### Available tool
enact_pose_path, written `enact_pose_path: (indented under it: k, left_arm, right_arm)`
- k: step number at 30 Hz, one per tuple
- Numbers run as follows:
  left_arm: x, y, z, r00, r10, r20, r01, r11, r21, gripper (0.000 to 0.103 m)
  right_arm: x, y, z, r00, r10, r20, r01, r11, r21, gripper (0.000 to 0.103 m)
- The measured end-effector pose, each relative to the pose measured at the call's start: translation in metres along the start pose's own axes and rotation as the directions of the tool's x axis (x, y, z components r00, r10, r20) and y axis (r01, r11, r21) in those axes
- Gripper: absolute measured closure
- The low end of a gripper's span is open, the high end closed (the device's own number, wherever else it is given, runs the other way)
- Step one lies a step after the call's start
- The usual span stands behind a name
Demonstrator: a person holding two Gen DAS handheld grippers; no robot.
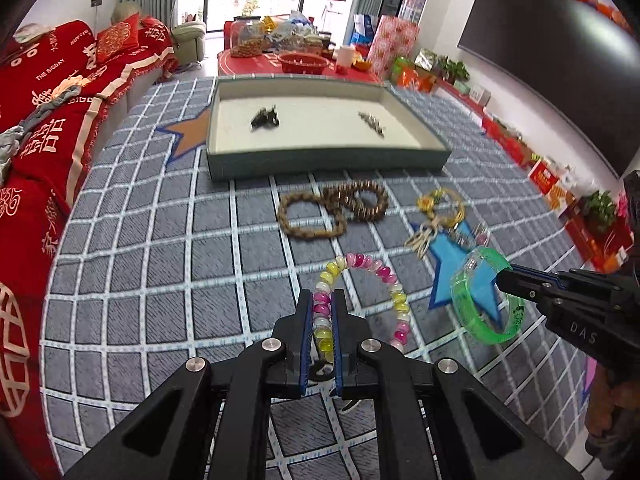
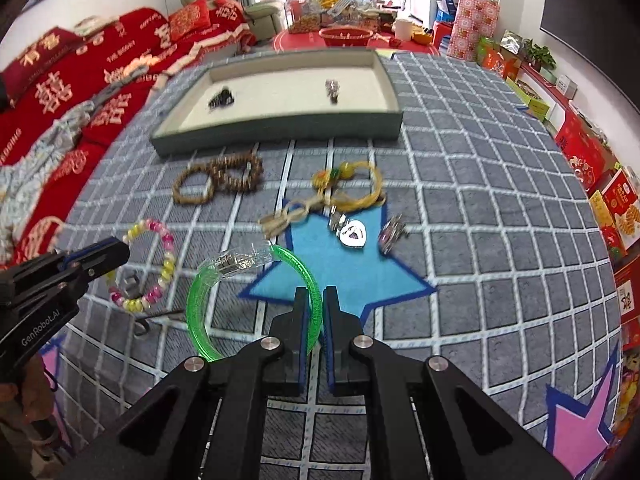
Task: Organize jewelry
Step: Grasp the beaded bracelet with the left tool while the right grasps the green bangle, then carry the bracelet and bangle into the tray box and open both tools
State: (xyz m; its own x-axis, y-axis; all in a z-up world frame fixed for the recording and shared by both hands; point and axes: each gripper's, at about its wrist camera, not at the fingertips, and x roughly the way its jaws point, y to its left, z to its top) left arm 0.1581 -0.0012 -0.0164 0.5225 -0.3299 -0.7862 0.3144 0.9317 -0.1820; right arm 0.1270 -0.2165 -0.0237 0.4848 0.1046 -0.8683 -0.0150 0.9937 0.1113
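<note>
You have one piece in each hand now. The left gripper has its jaws pinching the pink and yellow bead bracelet on its near side, and the right gripper has its jaws pinching the rim of the green bangle. Both pieces look lifted a little above the checked cloth on the bench.

To do this step well, I think you should carry both up and forward to the shallow tray and clear its near wall before you lower them. Put them down on bare lining, apart from the dark cluster and the small metal piece already inside. Keep the grip firm; the bangle is smooth and may slip.

The right wrist view shows a heart-shaped pendant on the blue star, which the left wrist view does not show clearly. The left wrist view shows better how the brown bead loops overlap.
</note>
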Motion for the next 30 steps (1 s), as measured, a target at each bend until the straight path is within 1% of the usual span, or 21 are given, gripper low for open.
enact_pose_path:
  k: [3, 9, 13, 16, 18, 22, 25, 28, 30]
  left_arm:
    - [-0.012, 0.005, 0.015, 0.999, -0.024, 0.029, 0.025, 0.999, -0.025, 0.081]
    - [-0.035, 0.008, 0.052, 0.994, -0.048, 0.101, 0.052, 0.998, -0.035, 0.081]
    - [-0.042, 0.01, 0.081, 0.99, -0.034, 0.137, 0.039, 0.999, -0.033, 0.081]
    - [-0.042, 0.012, 0.103, 0.988, -0.04, 0.152, 0.046, 0.998, -0.039, 0.081]
    - [-0.039, 0.013, 0.12, 0.987, -0.035, 0.16, 0.042, 0.998, -0.039, 0.081]
    - [-0.024, 0.011, 0.158, 0.987, -0.002, 0.162, 0.006, 1.0, -0.021, 0.081]
    - [-0.01, 0.009, 0.177, 0.987, 0.02, 0.162, -0.019, 1.0, -0.004, 0.081]
    - [0.017, 0.012, 0.199, 0.989, 0.041, 0.145, -0.041, 0.999, -0.002, 0.081]
    - [0.036, 0.014, 0.209, 0.99, 0.049, 0.131, -0.05, 0.999, -0.002, 0.081]
  right_arm:
    - [-0.013, -0.006, 0.013, 0.999, 0.023, 0.029, -0.024, 1.0, 0.017, 0.096]
    - [-0.028, -0.009, 0.046, 0.997, 0.027, 0.074, -0.027, 1.0, -0.007, 0.096]
    - [-0.035, -0.015, 0.078, 0.994, 0.041, 0.103, -0.042, 0.999, 0.001, 0.096]
    - [-0.036, -0.019, 0.101, 0.992, 0.061, 0.11, -0.063, 0.998, 0.012, 0.096]
    - [-0.034, -0.02, 0.121, 0.991, 0.064, 0.115, -0.065, 0.998, 0.009, 0.096]
    - [-0.025, -0.022, 0.159, 0.991, 0.059, 0.117, -0.061, 0.998, 0.011, 0.096]
    - [-0.015, -0.023, 0.183, 0.993, 0.044, 0.114, -0.045, 0.999, 0.009, 0.096]
    - [0.005, -0.024, 0.204, 0.995, 0.026, 0.095, -0.027, 1.0, 0.007, 0.096]
    - [0.019, -0.026, 0.212, 0.997, 0.02, 0.078, -0.021, 1.0, 0.015, 0.096]
